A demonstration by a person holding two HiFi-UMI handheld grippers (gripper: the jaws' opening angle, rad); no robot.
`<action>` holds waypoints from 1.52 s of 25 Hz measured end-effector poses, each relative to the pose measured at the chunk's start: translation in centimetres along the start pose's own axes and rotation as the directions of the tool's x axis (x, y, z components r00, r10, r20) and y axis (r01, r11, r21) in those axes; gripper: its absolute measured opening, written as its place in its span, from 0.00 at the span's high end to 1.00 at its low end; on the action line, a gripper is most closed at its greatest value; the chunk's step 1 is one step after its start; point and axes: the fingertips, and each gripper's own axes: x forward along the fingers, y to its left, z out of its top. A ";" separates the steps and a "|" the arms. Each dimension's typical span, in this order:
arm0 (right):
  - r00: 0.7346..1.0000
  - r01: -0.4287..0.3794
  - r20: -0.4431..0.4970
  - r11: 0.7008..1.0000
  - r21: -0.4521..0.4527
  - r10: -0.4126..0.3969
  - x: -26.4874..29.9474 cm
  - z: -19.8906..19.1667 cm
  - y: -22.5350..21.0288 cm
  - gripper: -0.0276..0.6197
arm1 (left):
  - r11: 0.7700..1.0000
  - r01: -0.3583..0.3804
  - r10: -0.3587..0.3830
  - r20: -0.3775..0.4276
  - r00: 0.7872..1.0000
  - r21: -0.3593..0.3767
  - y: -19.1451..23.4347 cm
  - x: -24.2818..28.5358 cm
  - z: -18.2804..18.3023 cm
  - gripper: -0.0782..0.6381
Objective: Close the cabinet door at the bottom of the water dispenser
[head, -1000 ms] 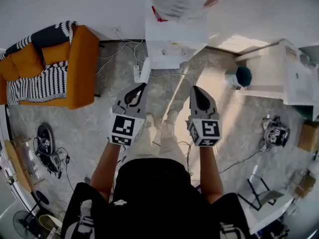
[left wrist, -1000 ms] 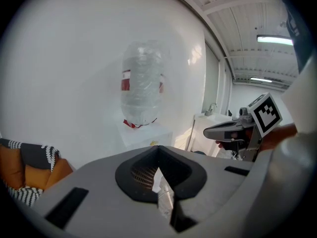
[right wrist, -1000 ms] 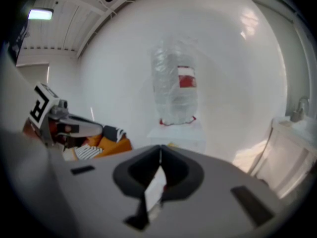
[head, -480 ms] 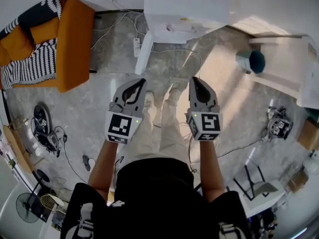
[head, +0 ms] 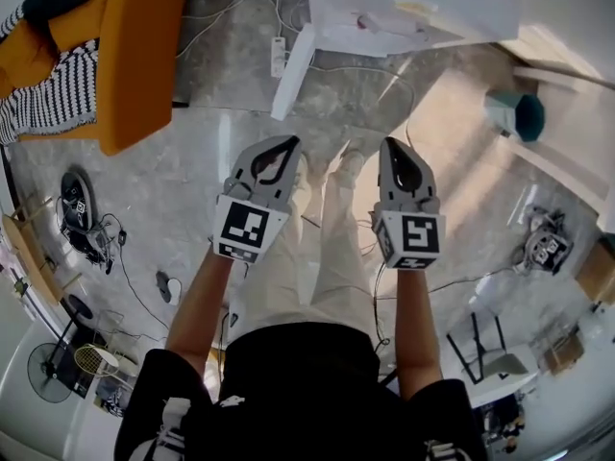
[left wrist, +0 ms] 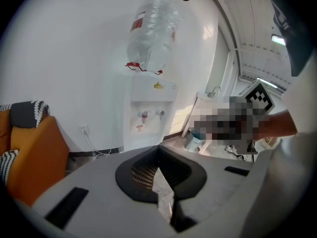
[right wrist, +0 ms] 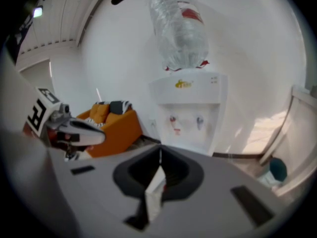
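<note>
The left hand-held gripper (head: 285,148) and the right hand-held gripper (head: 393,149) are both pressed together and hold nothing. The open cabinet door (head: 292,71) sticks out of the water dispenser (head: 346,12), well ahead of them.

Smooth white plastic water dispenser (right wrist: 190,113)

The water dispenser (left wrist: 150,114) was a white floor-standing unit, upright against a white wall. A clear water bottle (left wrist: 151,33) sat inverted on its top, with a red-and-white label round the neck. Two small taps (right wrist: 173,119) sat side by side in a recess on its front, below a small yellow mark. In the head view the cabinet door (head: 293,73) at its base stood swung wide open, a narrow white panel jutting from the unit's front corner over the grey floor.
</note>
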 end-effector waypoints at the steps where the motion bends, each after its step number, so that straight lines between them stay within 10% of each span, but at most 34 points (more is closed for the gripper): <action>1: 1.000 0.000 -0.007 1.000 0.000 0.000 0.5 -0.6 0.0 0.90 | 1.000 0.009 -0.009 -0.004 1.000 -0.015 0.1 0.3 -0.7 0.88; 20: 0.973 -0.084 -0.218 0.996 -0.033 0.075 8.4 -13.2 1.7 0.90 | 0.997 -0.036 0.021 -0.207 0.978 -0.070 5.1 6.0 -18.3 0.86; 38: 0.963 -0.165 -0.230 0.984 -0.074 0.144 13.1 -17.7 4.5 0.90 | 0.981 -0.079 0.011 -0.357 0.934 -0.177 10.5 11.0 -29.5 0.56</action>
